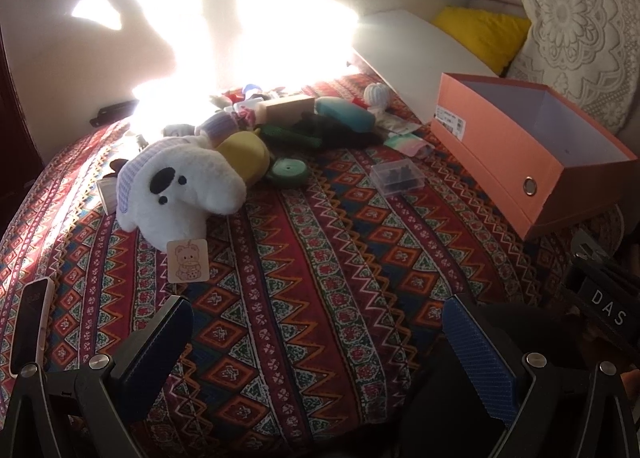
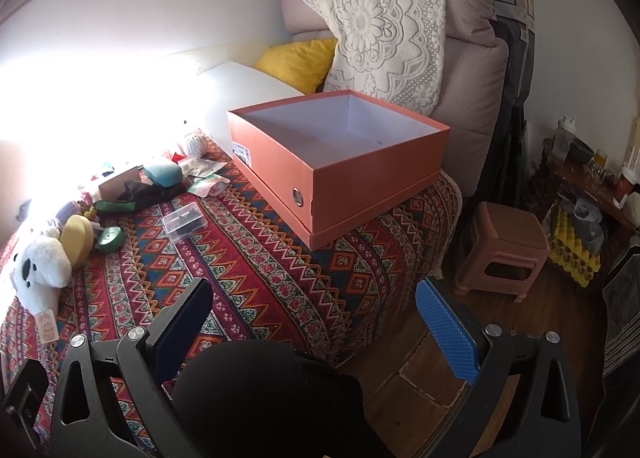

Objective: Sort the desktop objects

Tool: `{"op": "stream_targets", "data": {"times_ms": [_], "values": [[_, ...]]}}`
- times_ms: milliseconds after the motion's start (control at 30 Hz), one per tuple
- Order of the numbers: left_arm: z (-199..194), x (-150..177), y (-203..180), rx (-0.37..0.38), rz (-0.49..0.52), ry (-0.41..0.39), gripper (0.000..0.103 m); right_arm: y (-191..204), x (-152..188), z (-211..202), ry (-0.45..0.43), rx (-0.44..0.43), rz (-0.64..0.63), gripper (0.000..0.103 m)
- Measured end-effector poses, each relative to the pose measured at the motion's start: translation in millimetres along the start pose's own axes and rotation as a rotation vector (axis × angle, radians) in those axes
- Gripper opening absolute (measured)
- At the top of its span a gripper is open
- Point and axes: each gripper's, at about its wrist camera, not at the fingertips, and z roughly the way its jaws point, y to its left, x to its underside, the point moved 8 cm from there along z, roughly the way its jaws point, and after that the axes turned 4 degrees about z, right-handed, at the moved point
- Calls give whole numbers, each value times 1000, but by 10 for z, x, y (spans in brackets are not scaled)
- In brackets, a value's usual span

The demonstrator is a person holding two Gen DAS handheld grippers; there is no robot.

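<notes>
Both tongs spread, holding nothing.
Bare cloth ahead of left tongs; box at twelve o'clock of right tongs, overhanging table edge.

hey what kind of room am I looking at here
Probably a lived-in room at home, a bedroom or sitting room. Stacked pillows and a yellow cushion sit behind a table under a patterned cloth, with a plush toy and an orange box on it.

An open orange box sits empty, nested in its lid, at the patterned bed's far edge. Near it lie a clear plastic case, a green tape roll and a white plush dog on its side.
</notes>
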Motion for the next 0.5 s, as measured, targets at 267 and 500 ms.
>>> {"op": "stream_targets", "data": {"times_ms": [267,500], "values": [[46,-5,135,-15,-32,1,103,43,-23,9,-4,-7,-4,103],[181,34,257,0,-70,23,103,149,-45,74,-2,-17,-23,103]]}}
